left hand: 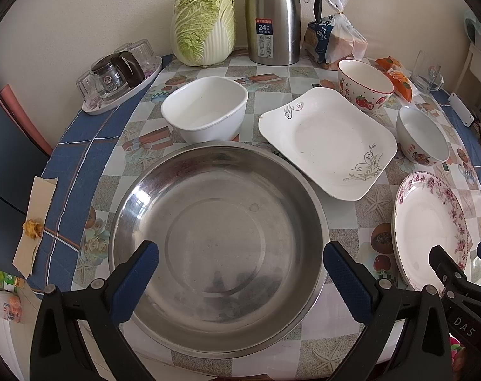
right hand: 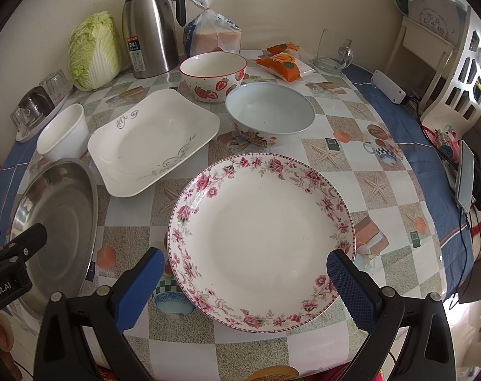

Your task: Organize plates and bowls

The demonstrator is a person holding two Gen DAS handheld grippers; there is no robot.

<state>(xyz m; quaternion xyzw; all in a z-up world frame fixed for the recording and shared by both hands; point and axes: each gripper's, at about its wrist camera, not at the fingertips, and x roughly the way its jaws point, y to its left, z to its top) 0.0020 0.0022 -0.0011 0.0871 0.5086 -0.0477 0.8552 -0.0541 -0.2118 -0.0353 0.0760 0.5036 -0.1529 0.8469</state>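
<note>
We hold our left gripper (left hand: 240,282) low over the near edge of the table (left hand: 342,225), its blue-padded fingers (left hand: 135,281) spread wide and empty, one on each side of the big steel basin (left hand: 218,247) without touching it. Our right gripper (right hand: 245,289) hangs the same way over the flowered plate (right hand: 261,241), its fingers (right hand: 351,289) wide apart and gripping nothing; whether they brush the plate's rim we cannot tell. The basin sits at the front left of the table and the flowered plate at the front right, a strip of checked tablecloth (right hand: 129,222) between them. Behind that gap lies the square white plate (left hand: 328,139) with grey scrollwork, its near corner just beside the basin's far rim. A plain white bowl (left hand: 205,108) stands behind the basin, near its rim. To the right of the square plate stands a small pale bowl (right hand: 269,114) with a picture on its side, and behind that a strawberry bowl (right hand: 213,76) with a red rim; the two look close together, and we cannot tell whether they touch. Along the wall stand a cabbage (left hand: 204,23), a steel jug (left hand: 274,16) and a bag of bread (right hand: 213,31), with an orange packet (right hand: 283,60) and a glass mug (right hand: 334,50) further right. A tray of upturned glasses (left hand: 119,76) sits at the far left.
</note>
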